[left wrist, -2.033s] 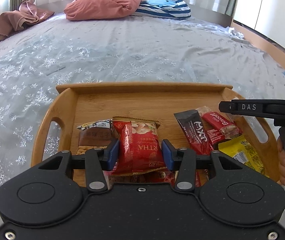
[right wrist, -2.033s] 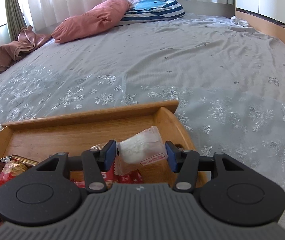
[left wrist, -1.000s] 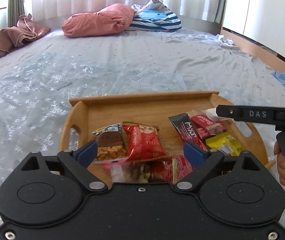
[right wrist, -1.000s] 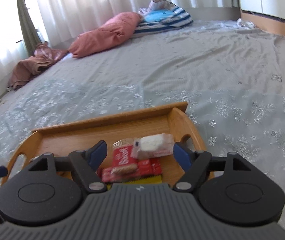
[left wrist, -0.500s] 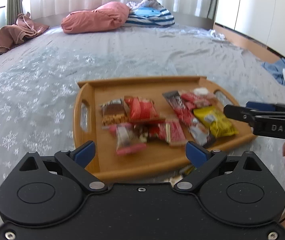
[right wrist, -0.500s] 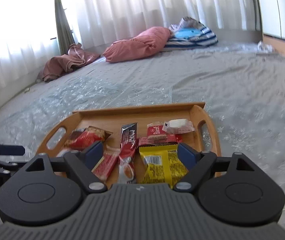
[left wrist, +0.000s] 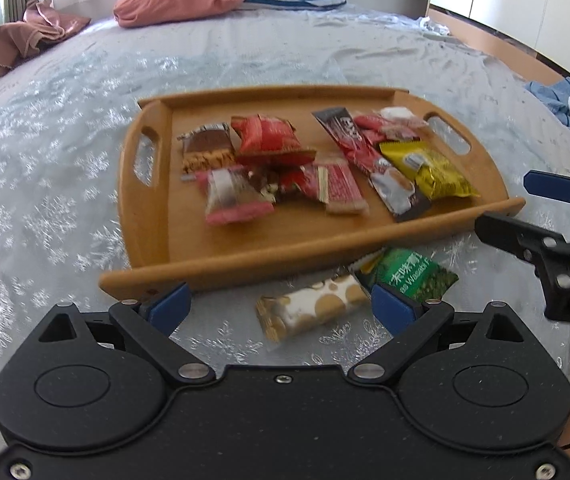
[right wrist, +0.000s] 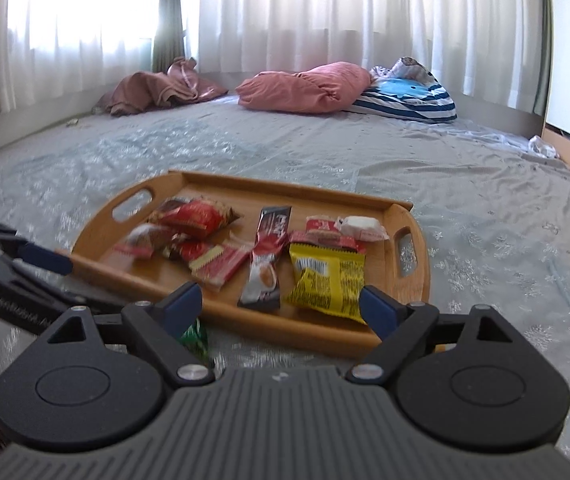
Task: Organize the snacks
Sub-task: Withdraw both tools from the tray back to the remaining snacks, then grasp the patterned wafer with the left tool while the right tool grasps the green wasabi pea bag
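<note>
A wooden tray (left wrist: 149,216) (right wrist: 409,284) on the bed holds several snack packets, among them a red bag (left wrist: 269,140), a yellow bag (left wrist: 429,168) (right wrist: 329,276) and a white packet (right wrist: 361,226). Two packets lie on the sheet in front of the tray: a white biscuit bar (left wrist: 313,312) and a green wasabi bag (left wrist: 409,276), whose corner shows in the right wrist view (right wrist: 195,338). My left gripper (left wrist: 281,306) is open and empty, just above the biscuit bar. My right gripper (right wrist: 281,306) is open and empty, near the tray's front edge.
The bed has a grey snowflake sheet (left wrist: 45,208). A pink pillow (right wrist: 305,86), a striped pillow (right wrist: 409,94) and a brown cloth (right wrist: 153,88) lie at the far end. Blue clothes (left wrist: 565,100) lie off the right side.
Both grippers let go of their packets, opened and pulled back from the tray. The red bag and white packet now lie on the tray. The two packets in front of the tray have come into view.
</note>
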A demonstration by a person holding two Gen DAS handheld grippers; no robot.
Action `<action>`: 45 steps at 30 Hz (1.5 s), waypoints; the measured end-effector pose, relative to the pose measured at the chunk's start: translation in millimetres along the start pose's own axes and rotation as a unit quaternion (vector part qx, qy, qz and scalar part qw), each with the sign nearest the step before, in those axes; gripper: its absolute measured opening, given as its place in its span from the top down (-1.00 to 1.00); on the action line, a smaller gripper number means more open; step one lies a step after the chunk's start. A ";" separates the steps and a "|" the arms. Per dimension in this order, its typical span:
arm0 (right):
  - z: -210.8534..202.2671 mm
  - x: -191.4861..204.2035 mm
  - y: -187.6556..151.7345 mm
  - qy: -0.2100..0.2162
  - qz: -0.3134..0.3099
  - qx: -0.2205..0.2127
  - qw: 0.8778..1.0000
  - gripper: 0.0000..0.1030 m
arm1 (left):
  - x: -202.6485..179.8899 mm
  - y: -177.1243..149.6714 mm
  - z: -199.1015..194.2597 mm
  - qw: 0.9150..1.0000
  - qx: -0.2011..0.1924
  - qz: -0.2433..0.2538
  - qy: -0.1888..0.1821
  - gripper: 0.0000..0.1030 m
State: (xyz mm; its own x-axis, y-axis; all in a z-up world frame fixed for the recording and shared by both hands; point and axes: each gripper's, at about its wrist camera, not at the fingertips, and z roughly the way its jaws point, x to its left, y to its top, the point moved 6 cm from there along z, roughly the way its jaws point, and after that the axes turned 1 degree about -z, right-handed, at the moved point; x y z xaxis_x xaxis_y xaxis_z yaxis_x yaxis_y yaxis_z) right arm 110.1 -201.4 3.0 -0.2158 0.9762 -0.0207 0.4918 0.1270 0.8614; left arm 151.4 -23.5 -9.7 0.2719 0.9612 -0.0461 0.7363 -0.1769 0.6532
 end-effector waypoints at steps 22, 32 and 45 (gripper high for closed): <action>-2.7 34.9 -29.8 0.026 -0.049 0.017 0.998 -0.89 | -17.1 -10.5 2.0 1.000 -0.003 0.005 -0.016 0.14; 12.8 60.5 -30.6 0.059 -0.041 0.032 0.997 -0.89 | 1.0 -13.2 -21.7 1.000 -0.016 -0.012 -0.012 0.14; 32.1 73.3 -29.4 0.046 -0.041 0.053 0.997 0.08 | 4.5 -11.2 -26.1 1.000 -0.020 -0.015 -0.003 0.14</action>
State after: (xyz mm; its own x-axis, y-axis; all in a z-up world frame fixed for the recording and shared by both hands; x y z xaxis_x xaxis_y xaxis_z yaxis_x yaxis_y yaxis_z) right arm 106.9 -127.9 -40.1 -0.3321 0.9425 -0.0375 0.5554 0.2275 0.7999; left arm 128.2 -11.6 2.5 0.2542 0.9646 -0.0702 0.7184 -0.1397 0.6814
